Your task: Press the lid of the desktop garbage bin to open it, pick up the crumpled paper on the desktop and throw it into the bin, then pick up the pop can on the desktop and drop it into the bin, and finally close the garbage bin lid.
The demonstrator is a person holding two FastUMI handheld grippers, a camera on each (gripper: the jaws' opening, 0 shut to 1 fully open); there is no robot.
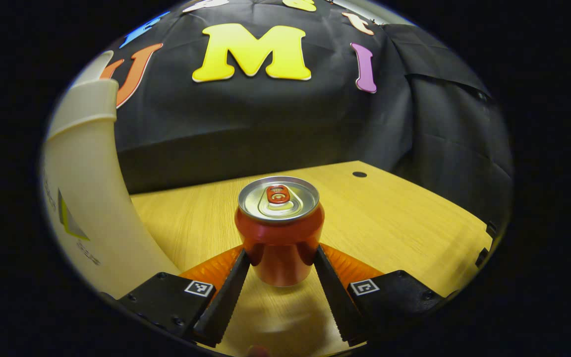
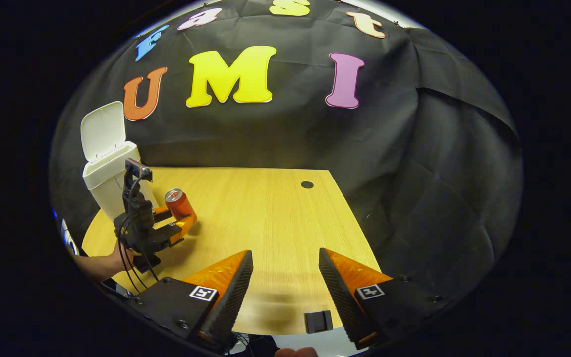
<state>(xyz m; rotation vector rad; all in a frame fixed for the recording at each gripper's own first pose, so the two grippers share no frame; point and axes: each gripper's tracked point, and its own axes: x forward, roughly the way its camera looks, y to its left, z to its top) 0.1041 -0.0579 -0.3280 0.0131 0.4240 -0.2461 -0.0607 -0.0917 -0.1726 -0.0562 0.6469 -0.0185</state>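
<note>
The left gripper (image 1: 280, 258) grasps the upright pop can (image 1: 279, 230) between both fingers, just above the wooden desktop (image 1: 389, 218). Beside it stands the garbage bin (image 2: 109, 181), lid (image 2: 102, 130) raised; its inside is hidden. The right gripper (image 2: 285, 277) hangs released over bare desktop.

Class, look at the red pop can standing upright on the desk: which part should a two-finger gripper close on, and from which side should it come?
Grip the pop can across its round side wall, about mid-height, coming in level from the side facing away from the bin. It stands upright, so opposite walls offer matching curved faces; the rimmed top gives nothing to pinch. The left gripper already brackets it this way.
</note>
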